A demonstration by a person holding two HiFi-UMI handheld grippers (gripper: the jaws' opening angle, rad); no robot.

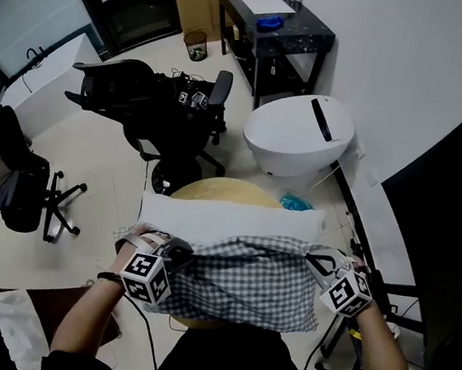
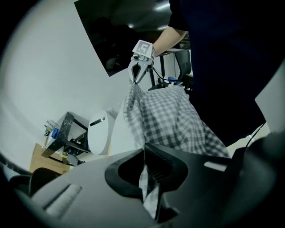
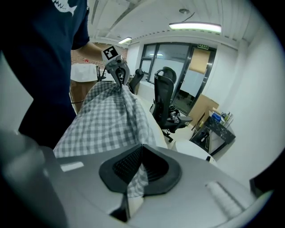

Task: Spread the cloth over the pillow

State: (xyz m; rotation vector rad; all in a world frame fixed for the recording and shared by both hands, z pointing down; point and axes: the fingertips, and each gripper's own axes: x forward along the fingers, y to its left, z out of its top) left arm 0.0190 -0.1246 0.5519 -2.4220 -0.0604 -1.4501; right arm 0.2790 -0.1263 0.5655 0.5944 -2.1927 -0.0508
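Holding the cloth [image 1: 245, 277] stretched at the near side of the pillow [image 1: 227, 219]

The left gripper [image 2: 149, 178] has its jaws clamped on the cloth's left corner. The right gripper [image 3: 133, 178] is clamped the same way on the right corner. Pulled between them, the cloth's long axis runs left to right, parallel to the pillow's length. Its far edge covers the pillow's near edge, and the rest hangs on the pillow's near side, toward the person.
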